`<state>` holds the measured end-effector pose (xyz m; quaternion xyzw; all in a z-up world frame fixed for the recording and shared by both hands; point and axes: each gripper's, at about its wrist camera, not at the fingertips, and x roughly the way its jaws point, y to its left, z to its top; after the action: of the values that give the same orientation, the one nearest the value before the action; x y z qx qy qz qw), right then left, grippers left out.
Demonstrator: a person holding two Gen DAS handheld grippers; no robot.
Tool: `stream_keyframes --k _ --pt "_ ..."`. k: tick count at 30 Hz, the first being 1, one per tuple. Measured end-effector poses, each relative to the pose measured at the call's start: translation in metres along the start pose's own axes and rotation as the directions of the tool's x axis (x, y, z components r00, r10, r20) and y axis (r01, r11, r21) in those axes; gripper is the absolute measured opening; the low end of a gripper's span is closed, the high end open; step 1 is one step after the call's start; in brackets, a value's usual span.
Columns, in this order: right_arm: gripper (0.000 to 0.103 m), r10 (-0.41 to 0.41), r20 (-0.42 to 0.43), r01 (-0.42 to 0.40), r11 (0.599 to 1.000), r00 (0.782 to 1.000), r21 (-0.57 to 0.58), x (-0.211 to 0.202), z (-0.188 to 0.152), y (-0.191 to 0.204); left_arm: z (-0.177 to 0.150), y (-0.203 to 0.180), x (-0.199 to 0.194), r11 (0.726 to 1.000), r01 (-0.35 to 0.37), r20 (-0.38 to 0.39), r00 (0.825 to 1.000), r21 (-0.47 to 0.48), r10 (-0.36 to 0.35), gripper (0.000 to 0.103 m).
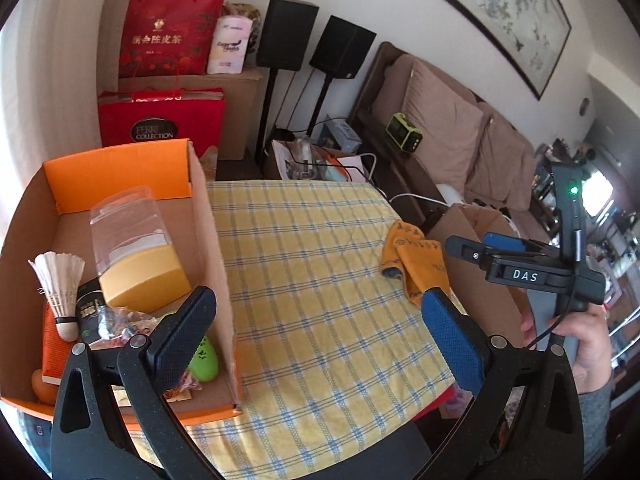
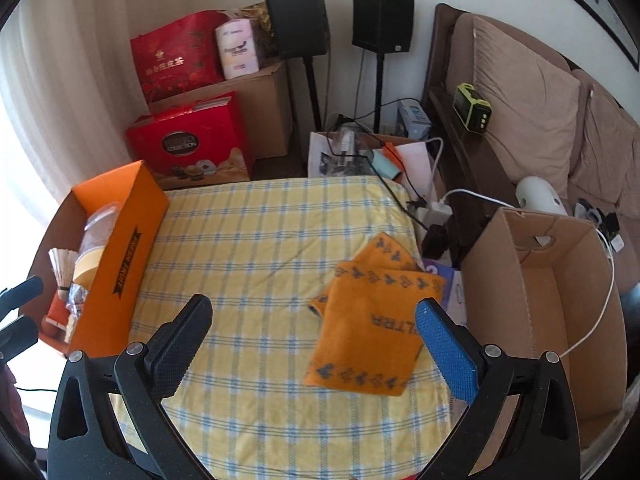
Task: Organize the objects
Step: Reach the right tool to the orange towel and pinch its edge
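A folded orange cloth (image 2: 368, 332) with dark print lies on the yellow checked tablecloth (image 2: 256, 248), near its right side. My right gripper (image 2: 314, 306) hovers open just in front of the cloth, with nothing between its fingers. The cloth (image 1: 412, 264) also shows in the left wrist view. My left gripper (image 1: 316, 296) stands open over the tablecloth (image 1: 320, 280), beside an orange cardboard box (image 1: 212, 248). That box holds a clear container with a yellow lid (image 1: 136, 252), a shuttlecock (image 1: 60, 284), a green item (image 1: 206, 358) and other small things.
A person's hand (image 1: 580, 340) holds the right gripper (image 1: 468, 240) off the table's right edge. An open brown carton (image 2: 560, 320) stands right of the table. Red gift bags (image 2: 188, 144), speakers on stands (image 2: 380, 16), cables and a sofa (image 2: 528, 100) lie beyond.
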<state>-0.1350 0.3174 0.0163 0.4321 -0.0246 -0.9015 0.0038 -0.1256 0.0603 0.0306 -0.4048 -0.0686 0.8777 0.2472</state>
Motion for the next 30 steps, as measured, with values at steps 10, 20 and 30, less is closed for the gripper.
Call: stream_keyframes --k 10,20,30 --pt "0.083 -0.001 -0.086 0.006 0.998 0.996 0.057 0.036 -0.018 -0.024 -0.001 -0.037 0.046 0.999 0.024 -0.067 0.998 0.046 -0.021 0.103" --pt "0.067 -0.067 -0.148 0.062 0.997 0.987 -0.04 0.071 -0.03 -0.001 -0.011 -0.036 0.068 1.0 0.017 -0.111 0.994 0.02 -0.015 0.103" --pt "0.008 -0.115 -0.114 0.113 0.993 0.987 -0.022 0.056 -0.038 -0.028 -0.009 -0.037 0.076 0.999 0.032 -0.129 0.991 0.02 -0.029 0.103"
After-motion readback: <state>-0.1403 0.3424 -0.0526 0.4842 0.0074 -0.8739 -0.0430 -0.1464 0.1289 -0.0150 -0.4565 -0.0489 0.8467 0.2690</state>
